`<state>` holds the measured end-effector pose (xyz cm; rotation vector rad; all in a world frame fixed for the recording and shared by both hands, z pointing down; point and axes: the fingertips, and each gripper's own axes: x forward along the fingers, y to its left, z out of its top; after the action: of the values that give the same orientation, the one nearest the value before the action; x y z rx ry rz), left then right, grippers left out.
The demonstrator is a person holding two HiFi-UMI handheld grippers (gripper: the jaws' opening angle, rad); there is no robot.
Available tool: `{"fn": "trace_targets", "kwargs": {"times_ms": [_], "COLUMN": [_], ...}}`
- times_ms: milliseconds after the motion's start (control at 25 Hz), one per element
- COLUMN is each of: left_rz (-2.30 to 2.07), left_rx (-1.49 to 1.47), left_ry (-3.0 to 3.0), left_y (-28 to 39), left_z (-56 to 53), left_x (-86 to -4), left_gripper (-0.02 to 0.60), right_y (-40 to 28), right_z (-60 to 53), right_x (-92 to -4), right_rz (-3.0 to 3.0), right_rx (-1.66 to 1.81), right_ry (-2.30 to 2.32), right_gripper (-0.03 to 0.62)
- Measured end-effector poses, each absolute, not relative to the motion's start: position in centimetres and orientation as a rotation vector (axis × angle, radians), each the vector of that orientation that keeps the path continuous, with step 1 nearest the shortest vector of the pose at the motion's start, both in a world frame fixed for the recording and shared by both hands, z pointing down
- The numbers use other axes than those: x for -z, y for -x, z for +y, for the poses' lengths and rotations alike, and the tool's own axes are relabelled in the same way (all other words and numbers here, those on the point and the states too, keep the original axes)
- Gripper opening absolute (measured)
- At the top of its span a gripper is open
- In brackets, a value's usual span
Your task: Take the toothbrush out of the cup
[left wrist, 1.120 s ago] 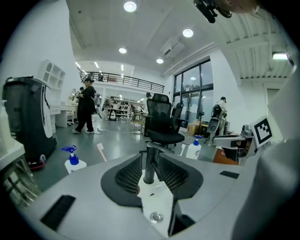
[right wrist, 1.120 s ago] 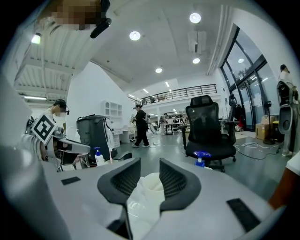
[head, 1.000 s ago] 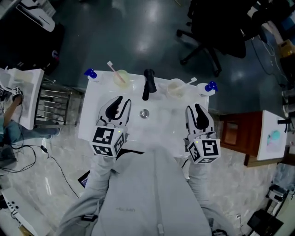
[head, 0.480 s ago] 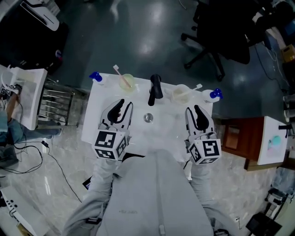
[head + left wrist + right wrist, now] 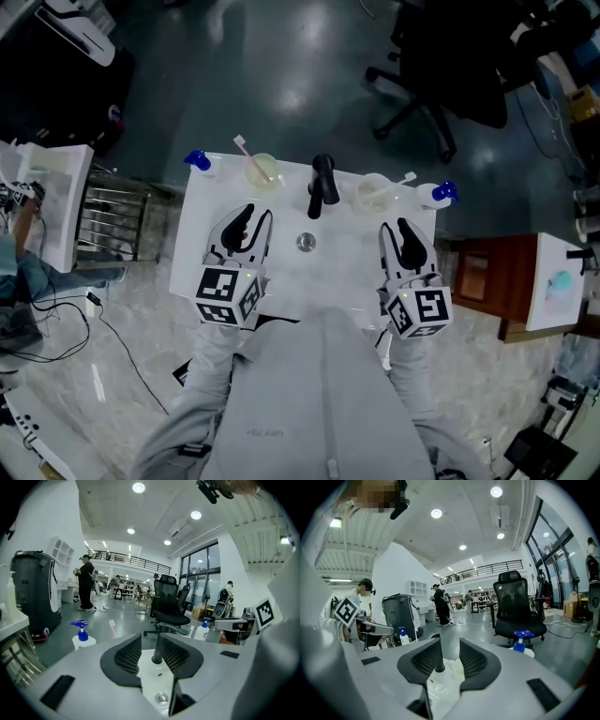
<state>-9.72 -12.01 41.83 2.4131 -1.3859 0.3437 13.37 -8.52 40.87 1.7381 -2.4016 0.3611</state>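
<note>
White sink bench (image 5: 192,225) sits under both claws, dark grey floor (image 5: 281,84) beyond. L claw (image 5: 246,217) hovers over bench, jaws opening, nothing btwn them. R claw (image 5: 401,228) hovers too, jaws apart, empty. Drain (image 5: 306,242) lies btwn the claws, black faucet (image 5: 322,183) just ahead of it. Ahead of L claw: yellowish cup (image 5: 263,170) w/ pink toothbrush (image 5: 244,150) in it, blue pump bottle (image 5: 199,161) further left. Ahead of R claw: clear cup (image 5: 373,193) w/ white toothbrush (image 5: 405,177) in it, 2nd pump bottle (image 5: 439,193) further right.
</note>
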Motion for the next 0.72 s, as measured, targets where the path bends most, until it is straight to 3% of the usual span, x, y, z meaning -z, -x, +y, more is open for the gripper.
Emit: {"fn": "trace_targets", "kwargs": {"times_ms": [720], "left_rz": [-1.405], "left_rx": [-0.348], "left_ry": [-2.366], "left_y": [11.0], "left_z": [-18.3], "left_x": [-43.8], "left_gripper": [0.183], "right_y": [-13.3], "right_z": [-8.9], "right_x": [-42.5], "right_rz": [-2.347], "right_rx": [-0.422], "right_ry": [-1.759], "right_gripper": [0.114]}}
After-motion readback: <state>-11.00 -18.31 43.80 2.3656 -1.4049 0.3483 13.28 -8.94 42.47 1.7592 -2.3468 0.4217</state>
